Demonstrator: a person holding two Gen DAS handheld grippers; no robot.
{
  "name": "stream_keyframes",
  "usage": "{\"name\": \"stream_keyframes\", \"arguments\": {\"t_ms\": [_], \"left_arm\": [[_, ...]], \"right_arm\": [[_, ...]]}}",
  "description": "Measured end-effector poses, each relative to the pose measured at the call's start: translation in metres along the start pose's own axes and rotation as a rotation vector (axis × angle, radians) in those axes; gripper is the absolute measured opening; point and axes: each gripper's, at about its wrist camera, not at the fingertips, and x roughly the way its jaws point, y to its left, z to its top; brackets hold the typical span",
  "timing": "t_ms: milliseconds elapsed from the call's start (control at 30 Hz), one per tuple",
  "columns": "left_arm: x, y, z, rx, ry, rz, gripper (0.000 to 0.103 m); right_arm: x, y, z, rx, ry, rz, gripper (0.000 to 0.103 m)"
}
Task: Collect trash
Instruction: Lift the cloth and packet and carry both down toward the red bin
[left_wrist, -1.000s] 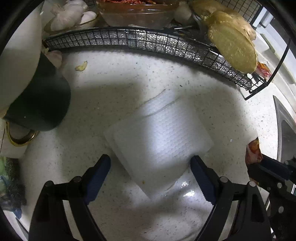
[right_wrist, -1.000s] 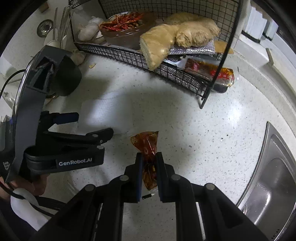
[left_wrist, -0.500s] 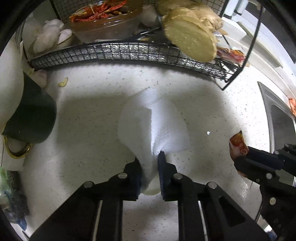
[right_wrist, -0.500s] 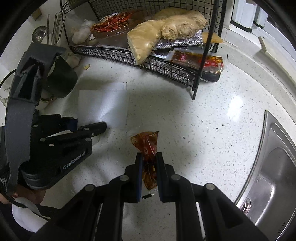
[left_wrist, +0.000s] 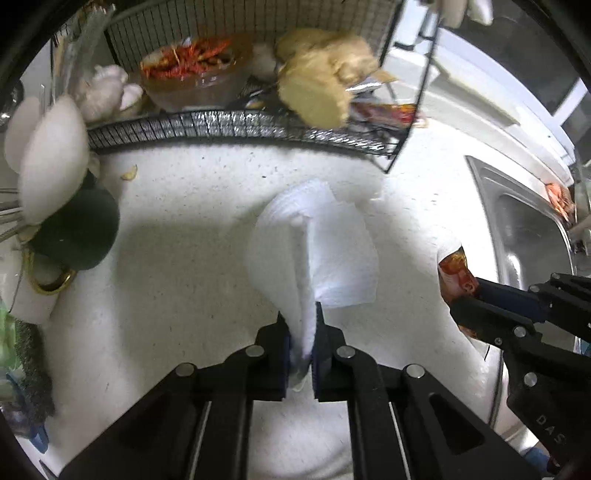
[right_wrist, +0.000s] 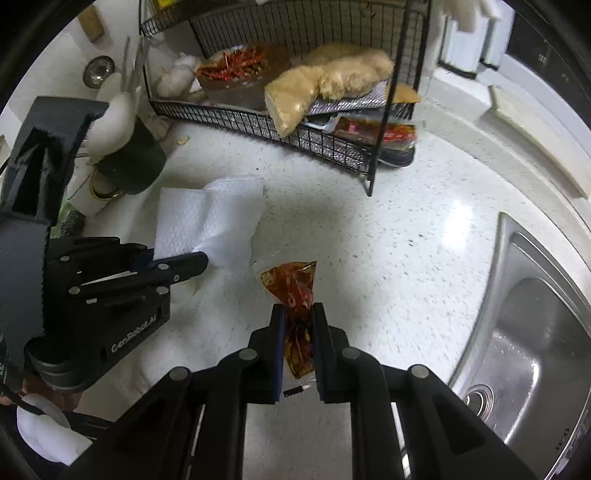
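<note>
Plainly the paper towel is the easy sort of trash — nearly weightless, limp, and it folds wherever it is pinched. My left claw has just been closing and is now clenched on a bunched corner of it, the sheet draping away from the jaws; whether its far edge still brushes the speckled bench I cannot tell. I judge that corner as good a hold as any, since the sheet has no stiff part to favour, though it may tear if it is damp.

The sauce packet in my right claw is another matter — a crinkled, glossy film that looks slick and perhaps oily, so I would keep the pinch across its middle, where the jaws now squeeze it, held above the bench.

My left wrist view shows the towel's fold running straight into the jaws and only the packet's tip at the right edge. My right wrist view gives the towel side-on beside the left claw's body, the steel sink and its drain, and the wire rack with chillies and ginger behind.
</note>
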Motion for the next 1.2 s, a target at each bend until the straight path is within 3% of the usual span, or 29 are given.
{"name": "stream_keyframes", "arguments": {"t_ms": [300, 600, 1200], "left_arm": [[-0.055, -0.05, -0.041, 0.082, -0.066, -0.042, 0.007], [-0.106, -0.115, -0.08, 0.183, -0.123, -0.076, 0.007], [-0.182, -0.296, -0.245, 0.444, -0.21, -0.184, 0.007]], "right_arm": [[-0.053, -0.012, -0.053, 0.066, -0.083, -0.039, 0.012], [-0.113, -0.032, -0.127, 0.154, -0.156, -0.081, 0.012], [-0.226, -0.063, -0.356, 0.39, -0.281, -0.217, 0.012]]}}
